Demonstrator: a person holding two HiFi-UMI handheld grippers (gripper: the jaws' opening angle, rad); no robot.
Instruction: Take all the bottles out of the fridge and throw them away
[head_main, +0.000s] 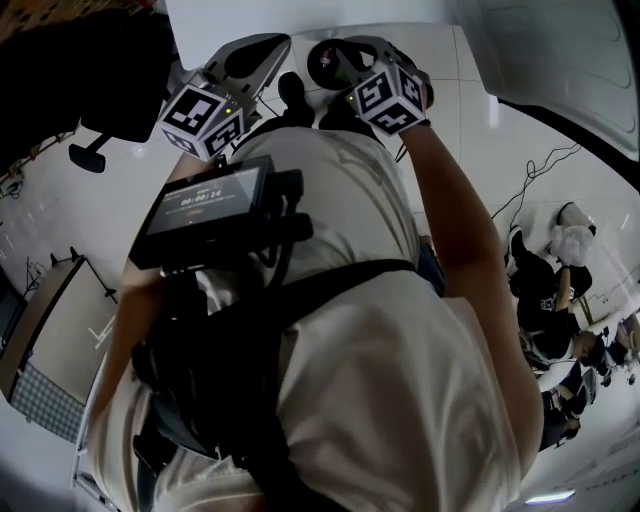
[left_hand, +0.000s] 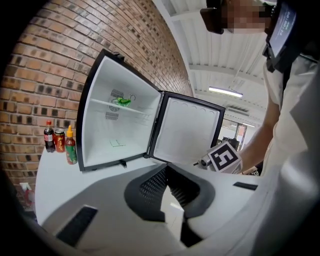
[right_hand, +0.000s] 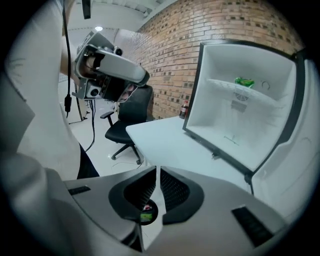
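Since the mini fridge (left_hand: 120, 145) sits with its door (left_hand: 187, 132) swung wide, you can see straight in, and honestly there's barely anything in there. All I can spot is one small green thing (left_hand: 121, 102) on the upper shelf, too small for me to say if it's a bottle.

What actually look like bottles are outside, at the far left of the left gripper view. A cola bottle (left_hand: 49, 136), a red can (left_hand: 59, 141) and a yellow-capped sauce bottle (left_hand: 70, 147) are lined up on the white table (left_hand: 60, 185), just beside the fridge wall.

Neither tool is carrying anything. The left gripper (left_hand: 167, 170) has its jaws together with nothing in them. The right gripper (right_hand: 157, 172) is pinched down to a thin slit, also empty.

Both are held up in front of the chest, well apart from the fridge, so my guess is they're lining up for that green item. No bin shows in any view, so I can't say where stuff gets thrown.
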